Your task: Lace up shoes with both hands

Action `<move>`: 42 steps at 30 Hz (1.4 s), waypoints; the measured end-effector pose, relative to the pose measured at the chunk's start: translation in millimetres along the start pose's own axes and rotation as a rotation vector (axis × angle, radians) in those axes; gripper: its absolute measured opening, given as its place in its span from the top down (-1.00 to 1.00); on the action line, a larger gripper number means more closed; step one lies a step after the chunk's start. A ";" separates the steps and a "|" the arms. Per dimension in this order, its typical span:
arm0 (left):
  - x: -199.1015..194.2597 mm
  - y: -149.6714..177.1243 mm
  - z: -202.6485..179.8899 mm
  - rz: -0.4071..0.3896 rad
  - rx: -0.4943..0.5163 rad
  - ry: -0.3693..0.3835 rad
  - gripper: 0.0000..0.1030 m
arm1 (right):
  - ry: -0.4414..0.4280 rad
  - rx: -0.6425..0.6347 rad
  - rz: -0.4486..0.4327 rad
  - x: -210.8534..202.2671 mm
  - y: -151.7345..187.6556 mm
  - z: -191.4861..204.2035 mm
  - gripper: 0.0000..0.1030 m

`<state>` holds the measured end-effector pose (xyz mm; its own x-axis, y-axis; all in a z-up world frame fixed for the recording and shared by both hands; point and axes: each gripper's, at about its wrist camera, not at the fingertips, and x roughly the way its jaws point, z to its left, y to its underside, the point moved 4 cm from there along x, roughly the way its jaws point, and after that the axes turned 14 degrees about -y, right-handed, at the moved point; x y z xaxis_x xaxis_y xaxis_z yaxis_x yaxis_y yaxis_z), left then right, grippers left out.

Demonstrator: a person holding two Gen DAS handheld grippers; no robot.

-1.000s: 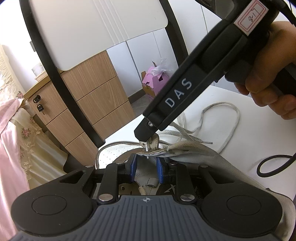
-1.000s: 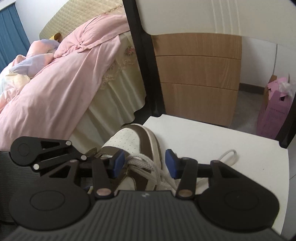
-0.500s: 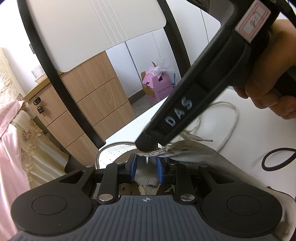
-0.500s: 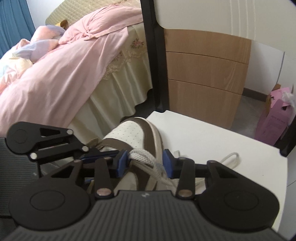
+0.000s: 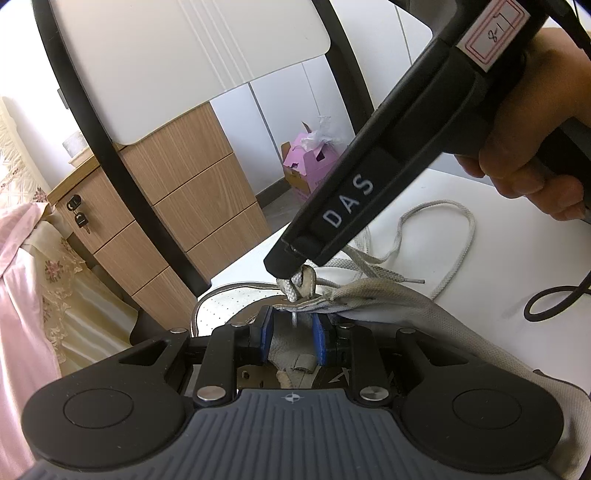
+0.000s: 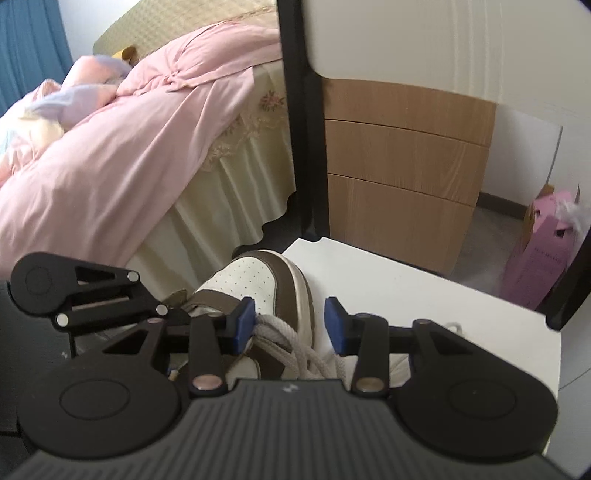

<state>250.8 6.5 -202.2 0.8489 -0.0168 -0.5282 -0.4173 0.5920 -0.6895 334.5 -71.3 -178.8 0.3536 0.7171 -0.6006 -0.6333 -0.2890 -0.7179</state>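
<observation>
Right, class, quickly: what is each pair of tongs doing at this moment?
Left tongs: closed on the shoe's tongue.
Right tongs: open, just been closing; lace between, not pinched.

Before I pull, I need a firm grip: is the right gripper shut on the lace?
Open, though just closing: the lace touches one pad of the right gripper, with a clear gap at the other.

White letters "DAS" run along the right gripper (image 5: 295, 269); its handle label (image 5: 495, 33) reads "8-1".
</observation>
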 end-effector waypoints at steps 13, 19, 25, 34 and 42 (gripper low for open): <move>-2.5 1.3 7.5 0.012 -0.042 0.018 0.94 | -0.023 -0.009 -0.023 -30.5 9.6 19.7 0.17; -6.0 1.3 8.5 0.012 -0.060 0.038 0.94 | -0.017 -0.015 -0.010 -60.1 33.1 43.8 0.17; -3.4 0.5 7.5 0.005 -0.061 0.023 0.94 | -0.100 0.027 -0.014 -71.2 36.5 47.4 0.17; -4.5 0.4 5.3 -0.009 -0.042 0.008 0.95 | 0.028 0.004 0.083 -36.4 47.1 44.2 0.14; -10.7 -2.1 9.2 -0.005 -0.088 -0.010 0.95 | 0.218 0.060 -0.047 -29.0 54.7 30.7 0.18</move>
<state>245.6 12.9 -190.5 0.8542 -0.0109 -0.5198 -0.4395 0.5192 -0.7330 268.5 -88.4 -189.9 0.5198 0.5733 -0.6334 -0.6501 -0.2155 -0.7286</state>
